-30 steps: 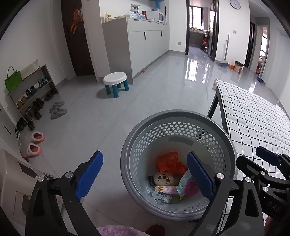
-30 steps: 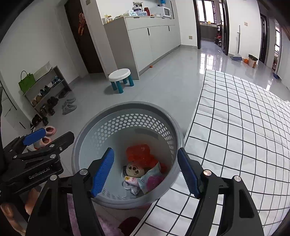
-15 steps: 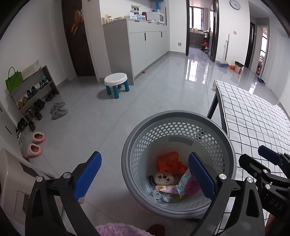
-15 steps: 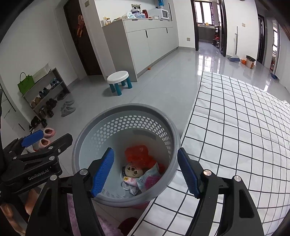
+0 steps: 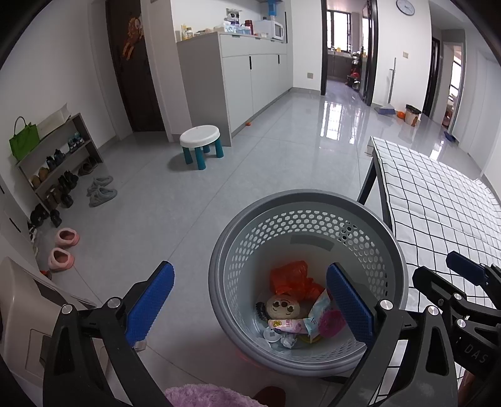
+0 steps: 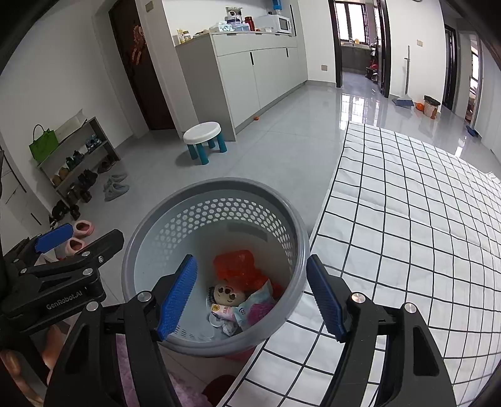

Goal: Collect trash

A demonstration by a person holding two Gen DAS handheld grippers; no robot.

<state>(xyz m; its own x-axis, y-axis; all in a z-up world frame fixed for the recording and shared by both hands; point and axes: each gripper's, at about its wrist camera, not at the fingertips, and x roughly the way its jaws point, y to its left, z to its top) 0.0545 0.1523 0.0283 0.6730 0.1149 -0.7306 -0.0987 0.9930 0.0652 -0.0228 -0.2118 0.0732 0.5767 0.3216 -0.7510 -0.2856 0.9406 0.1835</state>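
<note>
**A lived-in home: entrance hall and open living space**

This is a private home, seen from beside a grey laundry-style basket (image 5: 308, 200) on a glossy grey tiled floor (image 5: 281, 150). Far to the left of the basket, against the wall, stands a shoe rack (image 5: 56, 162) full of shoes, with a green handbag (image 5: 23, 141) on top and pink slippers (image 5: 64, 247) on the floor near it. Beyond the basket there is a small child's stool (image 5: 200, 141), and behind it a long white cabinet (image 5: 250, 69) carrying a microwave (image 5: 274, 29) and bottles. A dark entrance door (image 5: 131, 62) stands left of the cabinet. Just right of the basket is a bed with a checked cover (image 6: 407, 219). Far behind, a broom (image 5: 388, 106) leans on the wall.
</note>
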